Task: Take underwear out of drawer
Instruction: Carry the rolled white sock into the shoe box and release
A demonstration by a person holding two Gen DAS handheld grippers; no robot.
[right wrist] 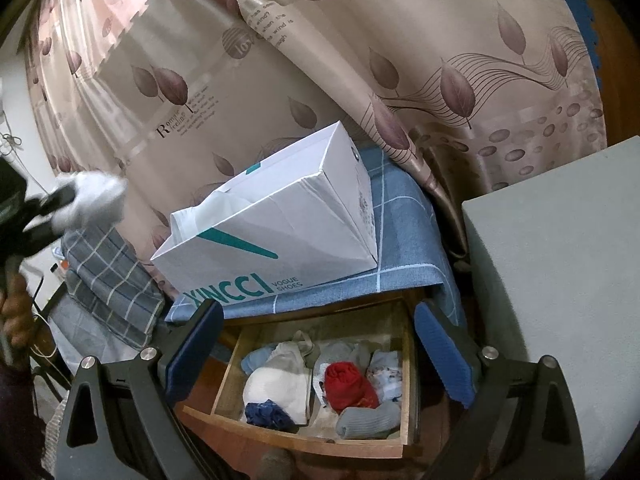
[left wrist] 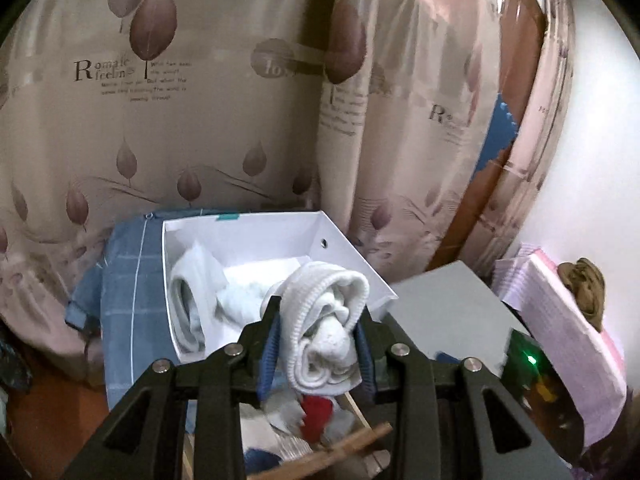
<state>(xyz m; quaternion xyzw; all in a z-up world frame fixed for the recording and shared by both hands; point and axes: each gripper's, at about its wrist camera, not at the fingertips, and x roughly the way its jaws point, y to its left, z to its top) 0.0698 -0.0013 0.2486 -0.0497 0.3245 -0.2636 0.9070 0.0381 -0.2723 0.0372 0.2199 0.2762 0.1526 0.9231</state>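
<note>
Between the blue pads of the left gripper [left wrist: 316, 344] sits a rolled white piece of underwear [left wrist: 328, 320], its ribbed waistband wrapped round the outside of the bundle. The jaws are clamped on the roll at its middle, and the cloth bulges a little above and below the pads. In the right wrist view the same bundle [right wrist: 96, 196] hangs well above the wooden drawer [right wrist: 304, 440], off to one side of it and clear of everything. Beyond it the open white shoebox [left wrist: 240, 236], standing on a blue checked cloth [left wrist: 124, 280], already holds other pale folded garments.

The right gripper [right wrist: 316, 356] hovers over the drawer with its jaws wide apart and nothing between them. Below it the drawer is open, with a red roll [right wrist: 348, 384], a grey one [right wrist: 368, 420], a dark blue one [right wrist: 268, 414] and a cream piece [right wrist: 280, 384] lying close together.

The white bundle looks light and soft, with no stiffness of its own, so it should squash under the pads rather than resist. The risk, as I judge it, is that a loose roll unwinds or slips if pinched only by an outer fold. A hold across the thick centre, through all the layers, seems the safest, and that is where it is gripped.
</note>
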